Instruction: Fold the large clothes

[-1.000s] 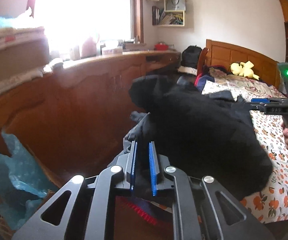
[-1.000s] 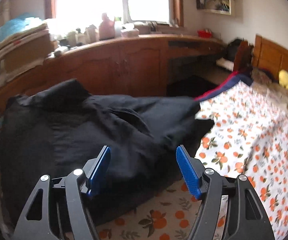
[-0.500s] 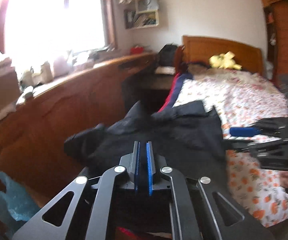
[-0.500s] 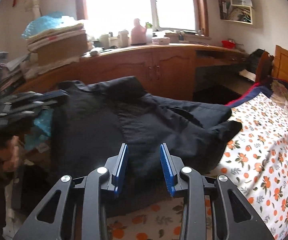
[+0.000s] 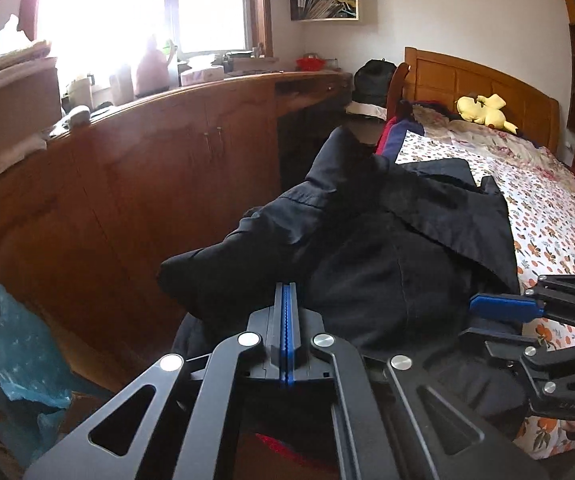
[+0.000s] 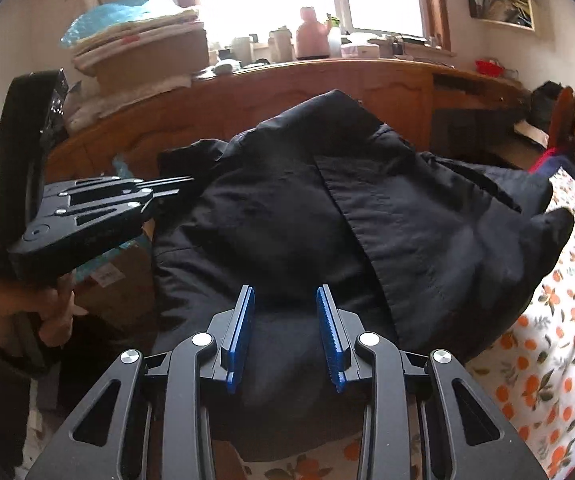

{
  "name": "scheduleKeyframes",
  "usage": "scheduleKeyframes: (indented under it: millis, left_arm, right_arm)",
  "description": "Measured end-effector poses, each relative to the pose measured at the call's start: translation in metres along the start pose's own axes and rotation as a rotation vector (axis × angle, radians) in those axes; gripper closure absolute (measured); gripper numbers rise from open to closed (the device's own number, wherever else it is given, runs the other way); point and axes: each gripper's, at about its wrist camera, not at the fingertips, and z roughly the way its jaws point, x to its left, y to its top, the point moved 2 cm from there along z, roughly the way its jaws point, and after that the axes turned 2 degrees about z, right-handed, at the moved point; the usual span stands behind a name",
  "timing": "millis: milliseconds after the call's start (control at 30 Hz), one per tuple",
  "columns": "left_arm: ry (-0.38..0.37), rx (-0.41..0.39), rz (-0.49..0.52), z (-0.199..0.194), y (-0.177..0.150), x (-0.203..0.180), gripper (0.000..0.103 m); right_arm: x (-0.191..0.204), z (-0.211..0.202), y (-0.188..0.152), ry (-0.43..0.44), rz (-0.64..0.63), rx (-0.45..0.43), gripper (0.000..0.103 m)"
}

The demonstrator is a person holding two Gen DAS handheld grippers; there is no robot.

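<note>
We see a bedroom through two cameras, one on each pair of tongs. A large dark jacket (image 6: 327,216) lies in a rumpled heap at the edge of a bed (image 6: 559,364), on a white sheet printed with oranges. Part of it hangs over the side nearest a long wooden cabinet (image 5: 159,176).

The left tongs (image 5: 286,292) have their two blue pads pressed flat together, with no gap showing. Their tips sit right at the near edge of the jacket, and we cannot tell whether any cloth is pinched between them. In the right camera they appear from the side, tips at the jacket's left edge, with a hand (image 6: 27,312) wrapped around the handle.

The right tongs (image 6: 285,300) stand partly open, with a clear gap between the blue pads. They have just been closing. Dark cloth lies under and between the pads, but the pads do not press on it. In the left camera they reach in from the right, at the jacket's lower edge.

Behind it all, a bright window (image 5: 135,4) shines above the cabinet, whose top carries jars and stacked cloths. A yellow soft toy (image 5: 483,109) rests by the wooden headboard (image 5: 479,80).
</note>
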Motion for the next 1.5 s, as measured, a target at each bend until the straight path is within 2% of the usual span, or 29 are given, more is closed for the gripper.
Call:
scheduleKeyframes:
  millis: [67,133,267,533,600,633,667,700,767,800,900,1000,1067,1233,1300,1433,1500]
  left_arm:
    - [0.010,-0.010,0.003,-0.005,0.001,-0.002,0.103]
    - [0.020,-0.026,0.007,-0.015,0.004,-0.005,0.103]
    - [0.020,-0.052,0.025,-0.035,0.009,-0.017,0.103]
    - [-0.044,-0.115,0.040,-0.076,0.012,-0.065,0.101]
    - [-0.058,-0.126,0.042,-0.083,0.011,-0.080,0.078]
    - [-0.065,-0.139,0.045,-0.087,0.010,-0.088,0.054]
    - [-0.073,-0.158,0.047,-0.093,0.009,-0.097,0.037]
    - [-0.083,-0.176,0.048,-0.098,0.008,-0.106,0.031]
    - [-0.099,-0.193,0.051,-0.103,0.006,-0.121,0.009]
    - [-0.108,-0.206,0.052,-0.106,0.005,-0.130,0.004]
    - [-0.140,-0.249,0.053,-0.114,0.003,-0.152,0.002]
    - [-0.154,-0.241,0.070,-0.112,0.003,-0.174,0.002]
    - [-0.173,-0.232,0.088,-0.112,0.003,-0.192,0.002]
    - [-0.202,-0.224,0.126,-0.114,-0.001,-0.230,0.002]
    - [-0.244,-0.217,0.137,-0.115,-0.004,-0.247,0.002]
    - [-0.251,-0.199,0.172,-0.116,-0.009,-0.279,0.002]
    - [-0.291,-0.196,0.174,-0.119,-0.013,-0.297,0.002]
  right_arm:
    - [0.004,-0.006,-0.001,-0.028,-0.005,-0.008,0.074]
    - [0.005,-0.016,0.000,-0.040,0.001,-0.015,0.080]
    - [0.008,-0.051,0.001,-0.061,-0.017,-0.059,0.081]
    - [-0.017,-0.125,-0.023,-0.136,0.002,-0.107,0.081]
    - [-0.026,-0.142,-0.031,-0.155,0.014,-0.114,0.081]
    - [-0.033,-0.153,-0.037,-0.166,0.027,-0.120,0.081]
    - [-0.038,-0.159,-0.040,-0.173,0.035,-0.125,0.081]
    - [-0.044,-0.167,-0.044,-0.183,0.045,-0.131,0.081]
    - [-0.058,-0.185,-0.055,-0.208,0.064,-0.143,0.081]
    - [-0.065,-0.195,-0.062,-0.221,0.077,-0.148,0.081]
    - [-0.083,-0.214,-0.077,-0.252,0.108,-0.158,0.081]
    - [-0.102,-0.236,-0.096,-0.290,0.136,-0.168,0.078]
    - [-0.113,-0.249,-0.108,-0.310,0.155,-0.178,0.071]
    - [-0.136,-0.280,-0.136,-0.373,0.198,-0.212,0.040]
    - [-0.145,-0.294,-0.150,-0.406,0.209,-0.224,0.034]
    - [-0.155,-0.319,-0.175,-0.467,0.234,-0.244,0.022]
    - [-0.160,-0.334,-0.192,-0.500,0.256,-0.252,0.017]
